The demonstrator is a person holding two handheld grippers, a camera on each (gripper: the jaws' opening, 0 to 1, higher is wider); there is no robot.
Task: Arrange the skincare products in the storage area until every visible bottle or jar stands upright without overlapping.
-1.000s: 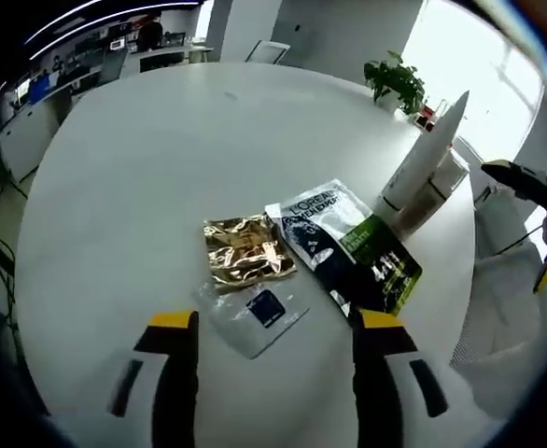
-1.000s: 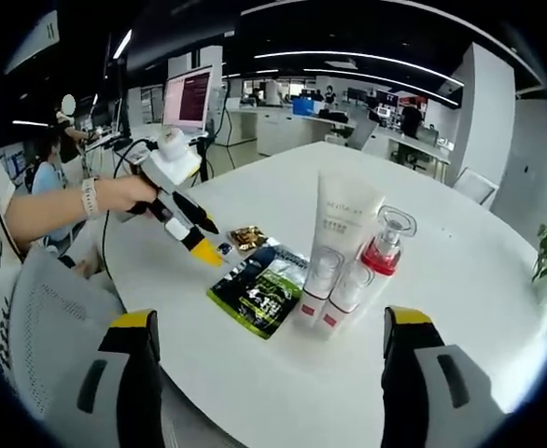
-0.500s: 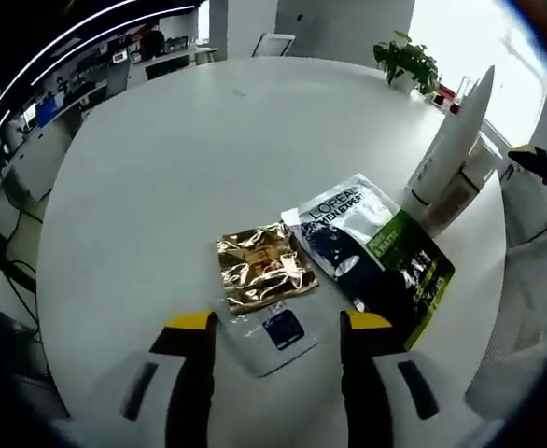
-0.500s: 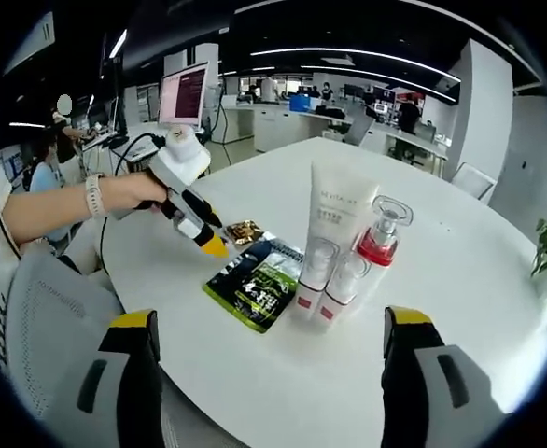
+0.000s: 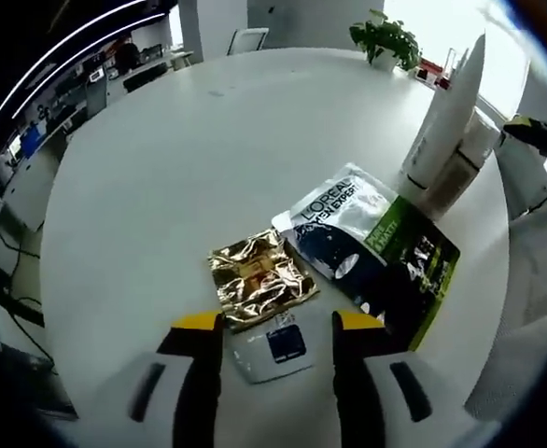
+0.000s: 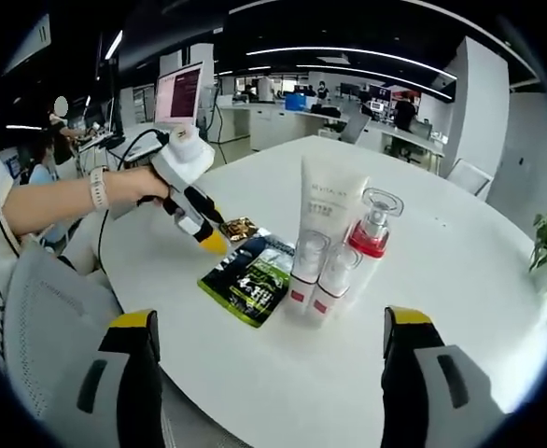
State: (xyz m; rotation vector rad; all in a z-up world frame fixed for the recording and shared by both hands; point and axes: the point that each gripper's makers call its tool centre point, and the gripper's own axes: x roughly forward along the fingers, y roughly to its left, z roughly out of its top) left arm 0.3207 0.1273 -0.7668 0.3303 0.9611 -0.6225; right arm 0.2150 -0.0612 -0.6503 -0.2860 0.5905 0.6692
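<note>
Lying flat on the round white table are three sachets: a gold foil sachet, a small clear sachet with a dark blue square just below it, and a larger black-and-green sachet beside them, its edge touching the gold one. In the right gripper view these packets are sitting just left of the standing products, with the black-and-green sachet reaching close to the base of the tubes. A tall white tube is standing upright with two small clear-capped tubes in front of it and a red-collared pump bottle at its side, all pressed close together. A potted plant is sitting at the table's far edge, and office desks with a monitor are showing behind. The left gripper is hovering with its yellow-tipped jaws parted, straddling the small clear sachet and holding nothing; seen from the right gripper view, a hand is carrying it over the sachets. The right gripper is spread wide and empty, near the table edge, with the upright products well ahead between its jaws.
</note>
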